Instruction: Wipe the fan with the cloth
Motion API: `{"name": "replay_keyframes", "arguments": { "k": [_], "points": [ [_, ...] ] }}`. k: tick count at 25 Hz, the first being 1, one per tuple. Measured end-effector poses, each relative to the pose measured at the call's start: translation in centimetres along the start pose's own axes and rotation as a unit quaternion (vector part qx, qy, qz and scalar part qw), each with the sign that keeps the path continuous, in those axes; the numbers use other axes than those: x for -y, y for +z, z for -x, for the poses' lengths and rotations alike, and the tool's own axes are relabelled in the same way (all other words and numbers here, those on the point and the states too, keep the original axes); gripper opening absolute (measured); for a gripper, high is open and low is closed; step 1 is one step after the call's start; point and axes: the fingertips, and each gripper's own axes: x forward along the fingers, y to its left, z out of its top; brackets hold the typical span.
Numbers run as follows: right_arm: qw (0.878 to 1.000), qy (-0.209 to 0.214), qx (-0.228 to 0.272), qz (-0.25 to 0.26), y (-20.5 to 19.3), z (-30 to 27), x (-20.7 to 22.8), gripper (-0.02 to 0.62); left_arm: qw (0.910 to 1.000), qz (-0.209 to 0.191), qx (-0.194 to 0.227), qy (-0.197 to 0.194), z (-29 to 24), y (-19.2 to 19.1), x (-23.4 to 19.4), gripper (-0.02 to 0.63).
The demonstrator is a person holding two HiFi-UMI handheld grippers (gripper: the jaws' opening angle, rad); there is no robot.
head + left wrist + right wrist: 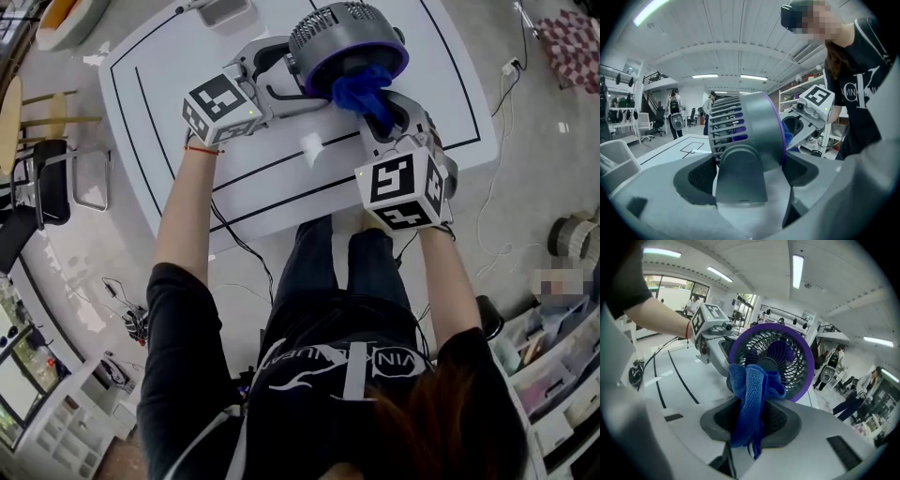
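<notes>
Holding the fan [345,37] with your left gripper [281,75], you have the jaws spread wide. The grey housing and its stand [740,174] fill the gap between them, one dark pad against each flank. Seen from this gripper, the slatted rear grille [725,123] rises straight ahead of the jaws. The purple rim [777,123] lies toward the right-hand jaw.

Your right gripper [389,111] has its jaws closed tight on the blue cloth [750,401]. The cloth is pinched between the two pads. One bunched end stands up ahead of the jaws, and a loose tail hangs down behind them. The bunched end touches the lower left of the front grille [787,357], just inside the purple ring.

The fan stands on the white table [272,192], which is marked with black lines. It sits directly ahead of both pairs of jaws. The left gripper is at its side and the right gripper at its face, with the cloth between the right jaws and the fan.
</notes>
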Motion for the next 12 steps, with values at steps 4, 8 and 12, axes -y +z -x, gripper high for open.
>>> {"name": "replay_keyframes", "arguments": {
  "k": [4, 8, 12],
  "points": [
    [0.993, 0.069, 0.033, -0.094, 1.7, 0.0, -1.1, 0.112, 0.9998, -0.014, -0.015, 0.001, -0.1, -0.3, -0.1, 0.443],
    [0.986, 0.092, 0.055, -0.125, 2.9, 0.2, -1.3, 0.110, 0.9996, -0.017, -0.024, -0.001, -0.4, -0.4, -0.1, 0.443],
    [0.987, 0.100, 0.060, -0.113, 4.0, 0.7, -1.5, 0.110, 0.9995, -0.017, -0.025, -0.004, -0.3, -0.4, 0.0, 0.442]
  ]
}}
